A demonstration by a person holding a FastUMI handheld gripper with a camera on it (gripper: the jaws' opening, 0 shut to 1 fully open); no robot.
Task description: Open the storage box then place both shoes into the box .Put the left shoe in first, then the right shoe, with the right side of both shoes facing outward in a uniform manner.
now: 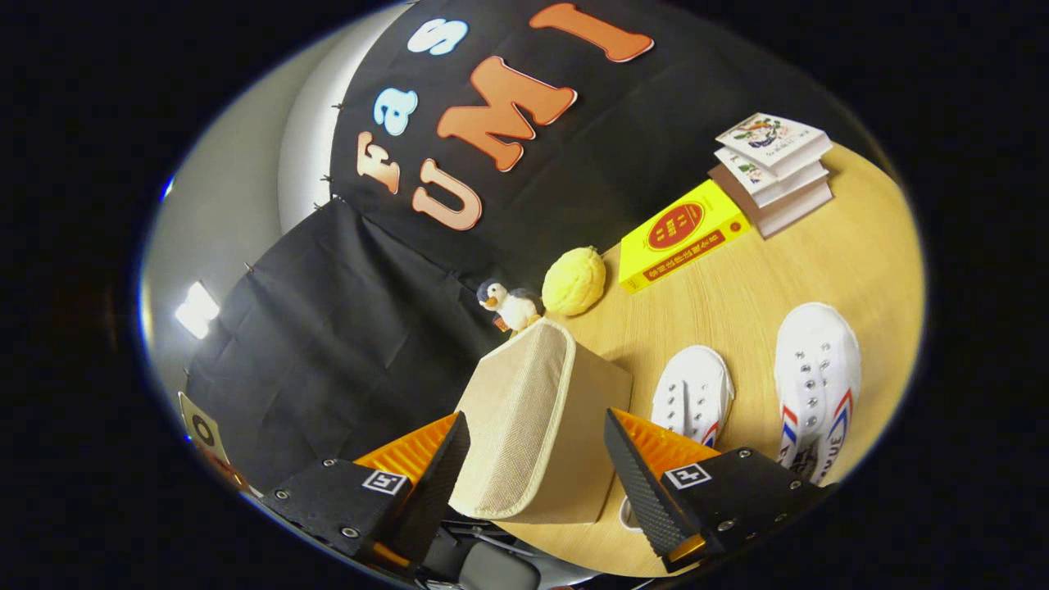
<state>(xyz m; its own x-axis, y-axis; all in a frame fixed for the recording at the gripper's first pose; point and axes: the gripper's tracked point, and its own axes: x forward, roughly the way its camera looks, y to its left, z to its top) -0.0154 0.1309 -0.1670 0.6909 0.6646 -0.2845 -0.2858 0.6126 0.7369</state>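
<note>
- My gripper [537, 459] is spread wide, with the box [537, 426] between its fingers, neither visibly pressing.
- Two shoes [692, 393] [815, 385] lie beside the box on the table [787, 270].

My gripper [537, 471] ends in two wedge-shaped fingers [635, 483] with a fine ribbed, textured face along their inner sides, and each tapers to a sharp point at the front. Behind each finger I see a flat, dark mounting block [332, 500] fastened with small silver screws at its corners, and each block carries a little square black-and-white marker tag [687, 474] on top. Some dark, rounded housing shows low down between the two blocks
</note>
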